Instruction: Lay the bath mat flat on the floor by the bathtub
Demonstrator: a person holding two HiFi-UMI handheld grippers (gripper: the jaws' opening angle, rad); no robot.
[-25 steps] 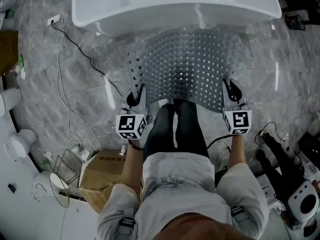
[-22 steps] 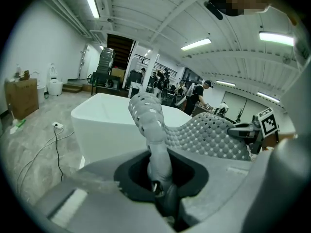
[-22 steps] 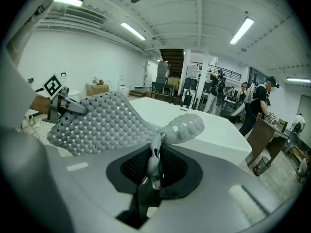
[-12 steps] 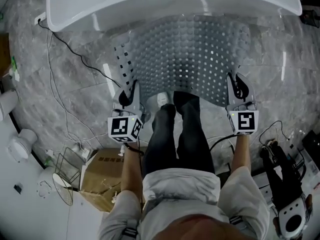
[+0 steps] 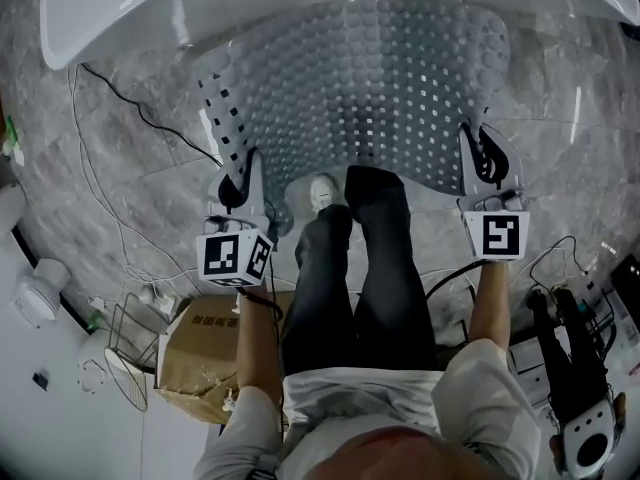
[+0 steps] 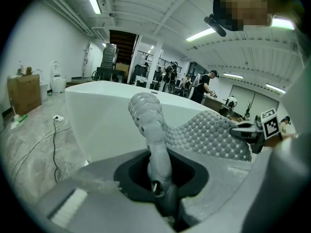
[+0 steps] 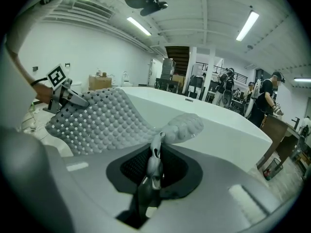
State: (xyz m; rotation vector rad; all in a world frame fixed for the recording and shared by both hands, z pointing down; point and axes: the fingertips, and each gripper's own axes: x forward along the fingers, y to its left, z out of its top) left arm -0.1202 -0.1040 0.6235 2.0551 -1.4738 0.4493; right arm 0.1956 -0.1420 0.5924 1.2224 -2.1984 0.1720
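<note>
Where the one cardboard box (image 5: pixel 195 353) sits on the floor (image 5: pixel 60 148) at the left, the left gripper (image 5: pixel 234 186) stands just beyond it, its jaws pinched on the near left corner of the single bath mat (image 5: pixel 370 98). The mat, grey and studded, spans between the two grippers beside the one white bathtub (image 5: pixel 250 3), its near edge raised off the floor and its far edge meeting the tub's rim in the head view. At the right, the right gripper (image 5: pixel 488 160) is clamped on the mat's near right corner.
</note>
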